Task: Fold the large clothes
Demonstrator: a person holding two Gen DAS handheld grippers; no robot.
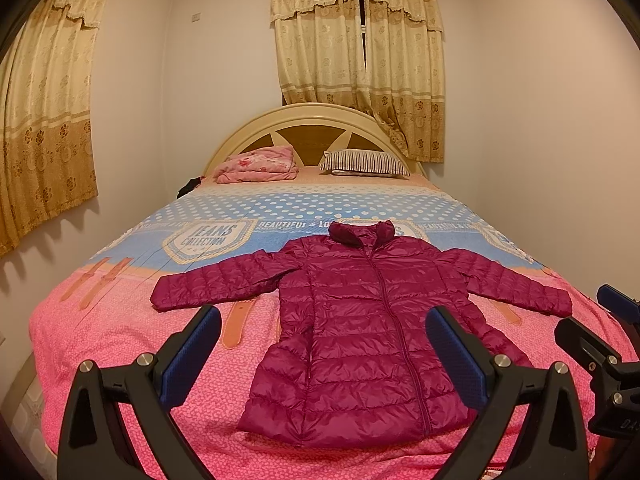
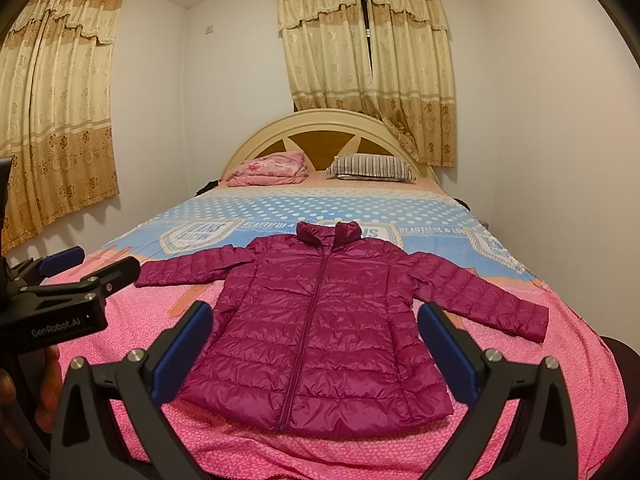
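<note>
A magenta quilted jacket (image 1: 360, 312) lies flat, zipped and face up, on the pink-and-blue bedspread (image 1: 120, 340), collar toward 12 o'clock and both sleeves spread out to 9 and 3 o'clock. The left gripper (image 1: 324, 354) hovers above the foot of the bed at 6 o'clock, jaws spread wide and holding nothing. The right gripper (image 2: 316, 348) hangs beside it, likewise released and empty, apart from the jacket. At 12 o'clock, a striped pillow (image 1: 364, 163) and a folded pink blanket (image 1: 258, 164) rest against the headboard (image 1: 312, 120).
</note>
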